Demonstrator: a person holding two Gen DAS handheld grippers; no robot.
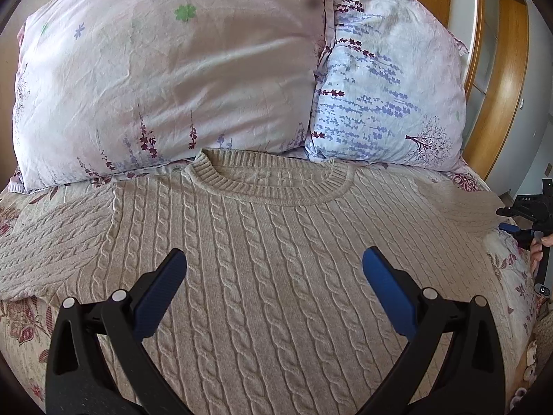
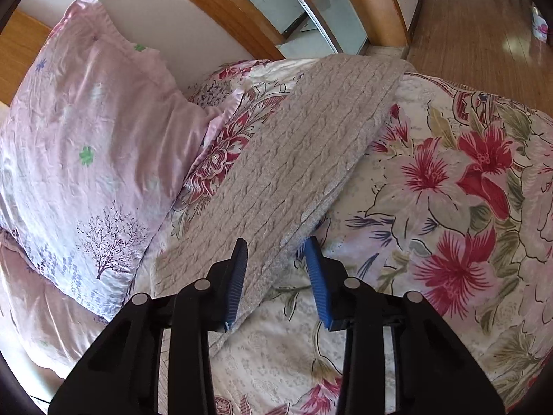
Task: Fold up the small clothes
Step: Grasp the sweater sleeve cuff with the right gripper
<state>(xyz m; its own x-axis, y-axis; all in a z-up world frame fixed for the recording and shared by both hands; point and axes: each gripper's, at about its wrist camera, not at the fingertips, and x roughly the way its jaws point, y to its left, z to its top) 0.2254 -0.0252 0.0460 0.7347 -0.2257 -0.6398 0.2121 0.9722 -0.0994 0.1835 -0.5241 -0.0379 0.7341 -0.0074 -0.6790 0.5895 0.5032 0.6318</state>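
A beige cable-knit sweater (image 1: 262, 242) lies spread flat, front up, on a bed with a floral quilt (image 2: 449, 190), its ribbed collar at the far end touching two pale lilac printed pillows (image 1: 166, 79). The left tool (image 1: 273, 263) hangs above the sweater's chest, fingers spread wide, holding nothing. The right tool (image 2: 276, 252) is at the right sleeve (image 2: 293, 159), jaws parted either side of the sleeve's near edge, not closed on it.
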